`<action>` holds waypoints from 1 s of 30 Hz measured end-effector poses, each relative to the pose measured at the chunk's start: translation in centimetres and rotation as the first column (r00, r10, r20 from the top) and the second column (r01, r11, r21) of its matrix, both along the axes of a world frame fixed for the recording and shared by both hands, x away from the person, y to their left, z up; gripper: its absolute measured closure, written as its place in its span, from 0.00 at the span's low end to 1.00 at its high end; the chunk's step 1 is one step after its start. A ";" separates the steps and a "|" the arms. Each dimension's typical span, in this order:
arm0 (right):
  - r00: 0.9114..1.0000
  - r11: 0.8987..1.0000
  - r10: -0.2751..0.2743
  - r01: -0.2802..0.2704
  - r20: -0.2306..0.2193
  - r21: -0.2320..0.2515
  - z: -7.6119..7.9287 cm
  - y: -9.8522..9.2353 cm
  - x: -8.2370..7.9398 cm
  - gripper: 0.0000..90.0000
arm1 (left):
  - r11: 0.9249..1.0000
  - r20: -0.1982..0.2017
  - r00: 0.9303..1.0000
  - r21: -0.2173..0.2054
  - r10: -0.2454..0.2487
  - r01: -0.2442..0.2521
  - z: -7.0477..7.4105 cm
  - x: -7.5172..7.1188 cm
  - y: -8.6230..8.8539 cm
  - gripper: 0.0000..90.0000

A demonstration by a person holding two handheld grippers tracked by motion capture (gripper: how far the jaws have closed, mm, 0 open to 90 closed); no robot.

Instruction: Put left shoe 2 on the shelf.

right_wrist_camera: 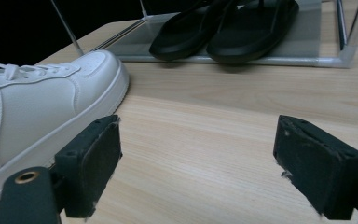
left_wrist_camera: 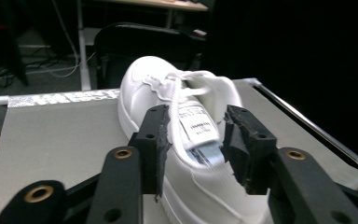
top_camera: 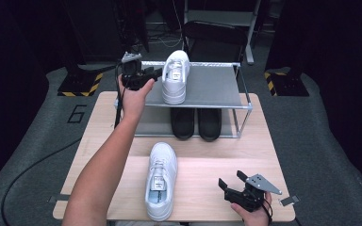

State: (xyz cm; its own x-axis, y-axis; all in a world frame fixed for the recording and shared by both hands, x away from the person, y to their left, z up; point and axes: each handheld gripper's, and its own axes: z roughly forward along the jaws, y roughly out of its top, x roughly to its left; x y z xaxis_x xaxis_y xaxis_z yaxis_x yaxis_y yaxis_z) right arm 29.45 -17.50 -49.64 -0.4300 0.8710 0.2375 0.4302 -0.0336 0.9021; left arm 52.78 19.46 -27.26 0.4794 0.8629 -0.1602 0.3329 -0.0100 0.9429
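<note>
White sneaker [top_camera: 160,187] nearest the table edge; right gripper [top_camera: 233,182] released; left gripper [top_camera: 153,74] released around shelf sneaker [top_camera: 175,75].

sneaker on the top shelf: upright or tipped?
Upright. The white sneaker sits sole-down on the rack's top shelf, laces and tongue facing up. The left gripper is open beside it.

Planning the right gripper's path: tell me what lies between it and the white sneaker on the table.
Only bare wooden table separates the right gripper from the white sneaker, per the high view.
</note>
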 end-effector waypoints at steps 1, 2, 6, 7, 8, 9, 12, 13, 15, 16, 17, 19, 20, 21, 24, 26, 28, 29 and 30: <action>1.000 1.000 0.007 -0.007 0.003 -0.001 0.1 0.2 0.0 0.18 | 1.000 0.009 1.000 0.007 -0.008 0.008 0.0 -0.7 0.2 0.67; 1.000 1.000 0.006 -0.006 0.006 -0.004 0.3 0.5 0.0 0.20 | 1.000 0.015 1.000 0.008 -0.014 0.013 0.0 -1.1 0.4 0.67; 1.000 1.000 0.009 -0.008 -0.010 0.009 0.8 1.0 -0.2 0.30 | 0.999 0.037 0.998 0.034 -0.040 0.039 -0.3 -3.1 1.3 0.67; 1.000 1.000 0.008 -0.008 -0.012 0.008 0.9 1.1 -0.2 0.33 | 0.999 0.043 0.998 0.034 -0.040 0.039 -0.5 -3.5 1.6 0.67; 1.000 1.000 0.005 -0.005 -0.007 0.006 1.2 1.4 -0.4 0.37 | 0.998 0.046 0.998 0.026 -0.050 0.049 -0.8 -4.2 2.0 0.67; 1.000 1.000 0.002 -0.002 0.001 -0.009 1.3 1.5 -0.4 0.39 | 0.998 0.046 0.998 0.026 -0.050 0.049 -0.8 -4.2 2.0 0.67; 1.000 1.000 0.003 -0.003 0.012 -0.022 1.6 2.0 -0.5 0.41 | 0.998 0.045 0.997 0.016 -0.056 0.055 -1.7 -5.2 2.9 0.66; 1.000 1.000 0.005 -0.004 0.018 -0.027 1.7 2.1 -0.6 0.42 | 0.998 0.049 0.997 0.014 -0.054 0.053 -2.1 -5.5 3.2 0.66; 1.000 0.999 0.010 -0.010 0.017 -0.032 1.9 2.5 -0.7 0.43 | 0.998 0.042 0.998 0.021 -0.057 0.056 -2.8 -6.1 3.6 0.66; 1.000 0.999 0.016 -0.015 0.023 -0.033 2.0 2.7 -0.8 0.44 | 0.998 0.048 0.997 0.025 -0.058 0.057 -3.1 -6.4 3.8 0.66; 1.000 0.999 0.019 -0.018 0.023 -0.039 2.1 2.8 -0.8 0.44 | 0.998 0.042 0.997 0.027 -0.058 0.056 -3.4 -6.6 4.0 0.66; 0.999 0.999 0.036 -0.036 0.009 -0.030 2.2 3.1 -0.7 0.46 | 0.998 0.041 0.998 0.021 -0.053 0.052 -4.0 -7.2 4.4 0.65; 0.999 0.999 0.036 -0.036 0.009 -0.030 2.2 3.1 -0.7 0.46 | 0.999 0.040 0.998 0.017 -0.050 0.050 -4.3 -7.4 4.6 0.65; 0.999 0.999 0.037 -0.037 -0.002 -0.033 2.3 3.4 -0.7 0.48 | 0.999 0.037 0.998 0.002 -0.049 0.049 -4.9 -7.8 5.1 0.65; 0.999 0.998 0.047 -0.048 -0.025 -0.032 2.2 3.7 -0.6 0.48 | 0.999 0.058 0.998 0.009 -0.034 0.033 -5.8 -8.7 5.6 0.64; 0.998 0.998 0.054 -0.055 -0.027 -0.027 2.1 3.9 -0.5 0.47 | 1.000 0.065 0.998 0.018 -0.026 0.025 -6.2 -9.1 5.7 0.63; 0.997 0.997 0.078 -0.078 -0.023 -0.023 2.1 4.4 -0.4 0.48 | 0.999 0.070 0.997 0.028 -0.017 0.015 -7.1 -9.8 6.1 0.63; 0.995 0.995 0.093 -0.093 -0.024 -0.030 1.9 4.9 -0.4 0.49 | 1.000 0.073 0.997 0.019 -0.015 0.014 -7.7 -10.2 6.4 0.62; 0.995 0.995 0.093 -0.093 -0.024 -0.030 1.9 4.9 -0.4 0.49 | 1.000 0.068 0.997 0.025 -0.021 0.019 -8.1 -10.4 6.5 0.62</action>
